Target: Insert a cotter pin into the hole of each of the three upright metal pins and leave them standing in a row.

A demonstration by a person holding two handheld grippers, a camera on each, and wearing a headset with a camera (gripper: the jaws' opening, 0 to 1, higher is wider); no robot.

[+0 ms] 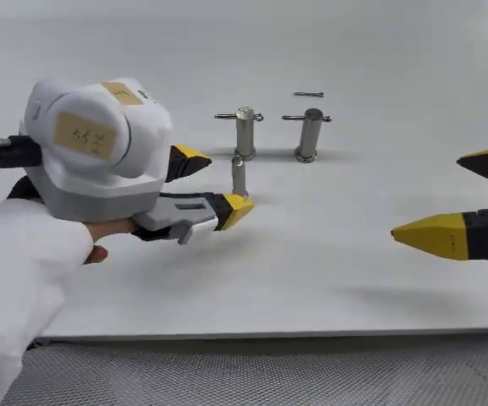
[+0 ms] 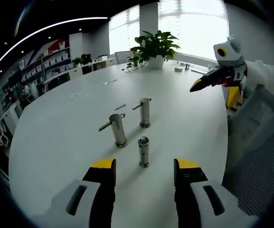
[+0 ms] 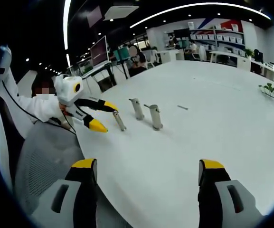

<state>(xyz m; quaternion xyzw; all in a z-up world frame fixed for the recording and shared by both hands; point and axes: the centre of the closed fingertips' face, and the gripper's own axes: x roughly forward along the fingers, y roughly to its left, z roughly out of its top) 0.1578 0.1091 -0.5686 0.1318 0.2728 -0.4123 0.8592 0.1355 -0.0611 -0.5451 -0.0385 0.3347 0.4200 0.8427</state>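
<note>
Three upright metal pins stand on the white table (image 1: 379, 51). The back two pins (image 1: 244, 131) (image 1: 309, 134) each carry a cotter pin through the top hole. The nearer bare pin (image 1: 238, 175) (image 2: 144, 151) (image 3: 119, 120) has nothing through it. My left gripper (image 1: 213, 182) (image 2: 145, 172) is open, its yellow-tipped jaws on either side of the bare pin without touching it. A loose cotter pin (image 1: 309, 94) (image 2: 120, 107) (image 3: 183, 108) lies flat behind the row. At the right, my right gripper (image 1: 436, 196) (image 3: 148, 164) hangs open above the table with nothing between its jaws.
The table's front edge (image 1: 252, 336) runs close below the grippers, with grey mesh (image 1: 269, 372) beneath it. A potted plant (image 2: 153, 45) stands at the far end of the table. A broad bare stretch of tabletop lies between the two grippers.
</note>
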